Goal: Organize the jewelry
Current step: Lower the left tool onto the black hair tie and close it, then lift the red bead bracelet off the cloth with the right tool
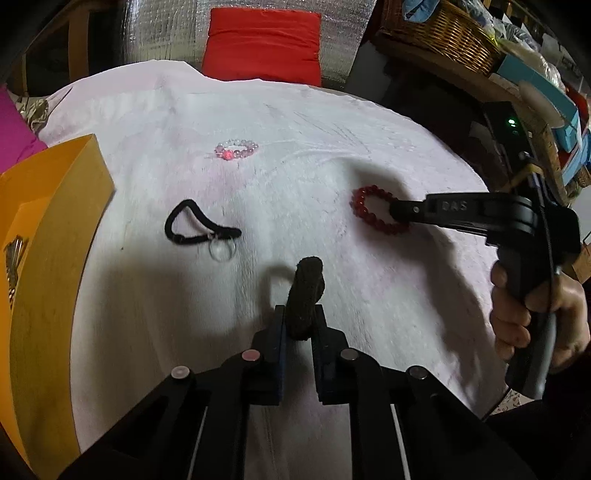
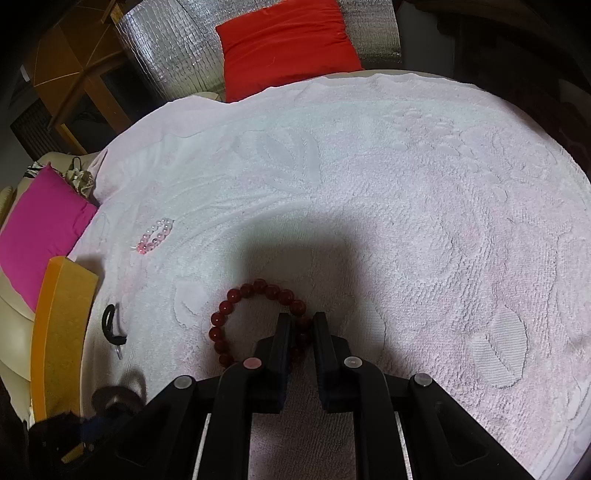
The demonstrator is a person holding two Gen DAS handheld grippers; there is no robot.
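My left gripper (image 1: 300, 314) is shut on a dark fuzzy hair band (image 1: 306, 291), held above the white towel (image 1: 332, 155). My right gripper (image 2: 302, 319) is shut on the red bead bracelet (image 2: 236, 306), which rests on the towel; it also shows in the left wrist view (image 1: 365, 210), where the right gripper (image 1: 400, 214) reaches in from the right. A pink bead bracelet (image 1: 236, 149) lies farther back, also in the right wrist view (image 2: 155, 236). A black hair tie with a clear ring (image 1: 195, 229) lies left of centre, also in the right wrist view (image 2: 112, 326).
An orange box (image 1: 48, 236) stands at the towel's left edge, also in the right wrist view (image 2: 59, 332). A red cushion (image 1: 262, 44) and a magenta cushion (image 2: 40, 229) lie beyond the towel. A wicker basket (image 1: 443, 33) sits on shelves at the right.
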